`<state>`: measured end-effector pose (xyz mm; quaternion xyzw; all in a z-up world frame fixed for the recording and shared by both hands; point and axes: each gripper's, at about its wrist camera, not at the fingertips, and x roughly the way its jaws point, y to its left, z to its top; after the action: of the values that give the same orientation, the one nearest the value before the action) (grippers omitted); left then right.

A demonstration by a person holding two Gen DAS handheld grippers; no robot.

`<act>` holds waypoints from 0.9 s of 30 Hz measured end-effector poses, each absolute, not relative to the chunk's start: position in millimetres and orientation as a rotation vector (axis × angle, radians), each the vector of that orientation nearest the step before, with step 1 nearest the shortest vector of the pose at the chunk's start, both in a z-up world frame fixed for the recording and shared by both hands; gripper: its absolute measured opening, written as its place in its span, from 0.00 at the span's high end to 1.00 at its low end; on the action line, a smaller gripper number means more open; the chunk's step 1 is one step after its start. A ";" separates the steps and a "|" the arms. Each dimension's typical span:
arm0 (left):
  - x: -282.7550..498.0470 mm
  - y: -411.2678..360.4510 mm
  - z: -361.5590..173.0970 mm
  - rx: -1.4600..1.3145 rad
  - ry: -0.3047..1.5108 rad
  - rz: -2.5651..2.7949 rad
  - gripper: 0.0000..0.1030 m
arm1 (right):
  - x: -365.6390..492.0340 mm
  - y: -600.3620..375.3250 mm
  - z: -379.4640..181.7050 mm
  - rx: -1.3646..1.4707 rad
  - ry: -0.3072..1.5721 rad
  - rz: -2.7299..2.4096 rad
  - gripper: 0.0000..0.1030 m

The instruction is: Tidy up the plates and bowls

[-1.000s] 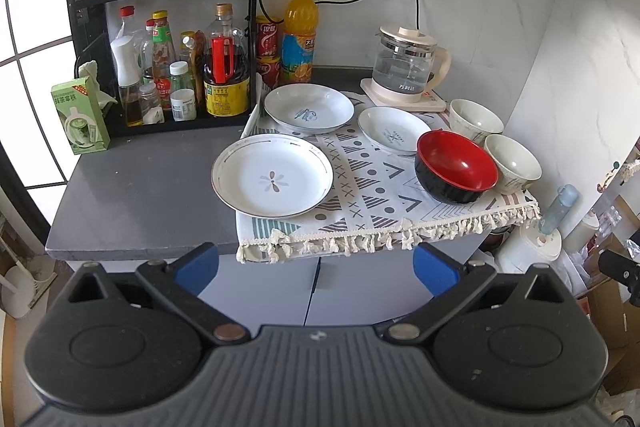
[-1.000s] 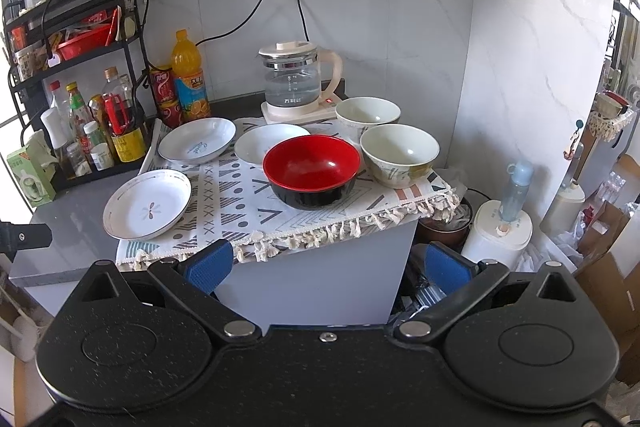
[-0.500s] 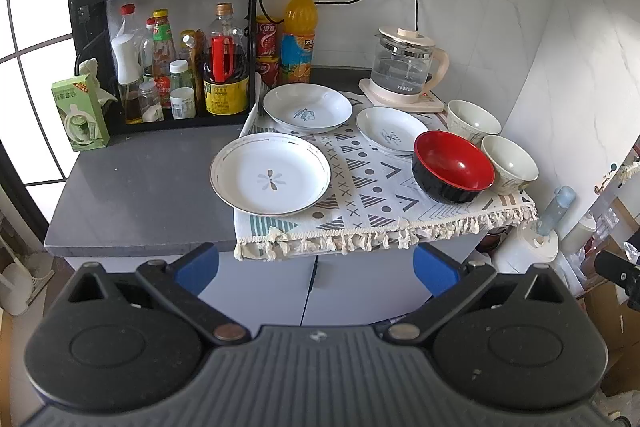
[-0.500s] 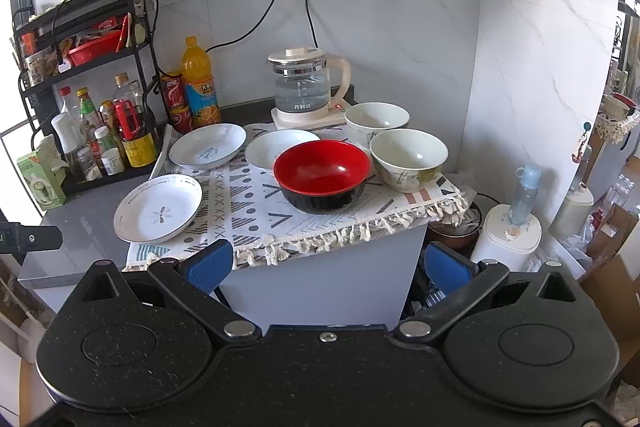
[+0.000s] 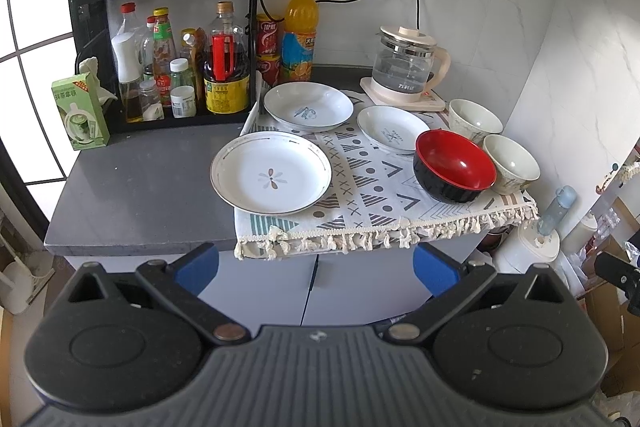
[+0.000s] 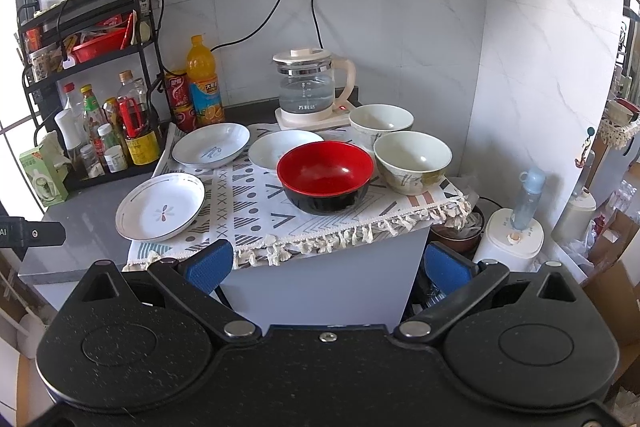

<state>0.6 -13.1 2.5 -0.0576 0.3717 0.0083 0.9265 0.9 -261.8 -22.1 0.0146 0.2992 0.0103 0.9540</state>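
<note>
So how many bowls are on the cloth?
3. The red bowl is nearest the front edge, one pale bowl sits to its right, and another pale bowl is behind that, beside the kettle. None look hidden.

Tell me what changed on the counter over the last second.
Only the viewpoints shifted: the right hand-held gripper drew slightly back from the counter, and the left hand-held gripper barely drifted. Both are open and empty. The flower plate and red bowl stayed put.
</note>
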 end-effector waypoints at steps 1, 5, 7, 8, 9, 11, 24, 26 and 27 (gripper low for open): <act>2.2 -12.4 2.9 -0.119 0.762 0.017 0.01 | 1.5 -261.8 -21.9 0.031 0.608 0.021 0.00; 4.8 -11.8 3.6 -0.121 0.764 0.016 0.00 | 1.3 -261.7 -22.1 0.026 0.608 0.023 0.00; 5.1 -12.4 3.8 -0.119 0.764 0.016 0.01 | 2.7 -261.6 -22.3 0.026 0.610 0.027 0.00; 4.8 -12.0 3.5 -0.119 0.763 0.017 0.01 | 3.2 -262.1 -22.0 0.025 0.610 0.030 0.00; 5.0 -12.2 3.7 -0.120 0.763 0.017 0.01 | 3.9 -261.9 -21.8 0.022 0.609 0.032 0.00; 4.9 -12.2 3.4 -0.121 0.764 0.017 0.01 | 5.4 -261.6 -21.8 0.020 0.611 0.033 0.00; 8.8 -14.6 4.5 -0.117 0.763 0.014 0.00 | 8.6 -262.7 -23.1 0.023 0.616 0.029 0.00; 9.7 -15.6 4.6 -0.119 0.764 0.015 0.01 | 9.4 -264.6 -23.2 0.024 0.617 0.029 0.00; 11.5 -16.8 4.7 -0.119 0.765 0.015 0.01 | 9.5 -264.5 -23.3 0.023 0.617 0.028 0.00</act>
<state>11.5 -16.8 4.7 -0.0579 0.3729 0.0074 0.9260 9.5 -264.5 -23.3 0.0112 0.3036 0.0136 0.9526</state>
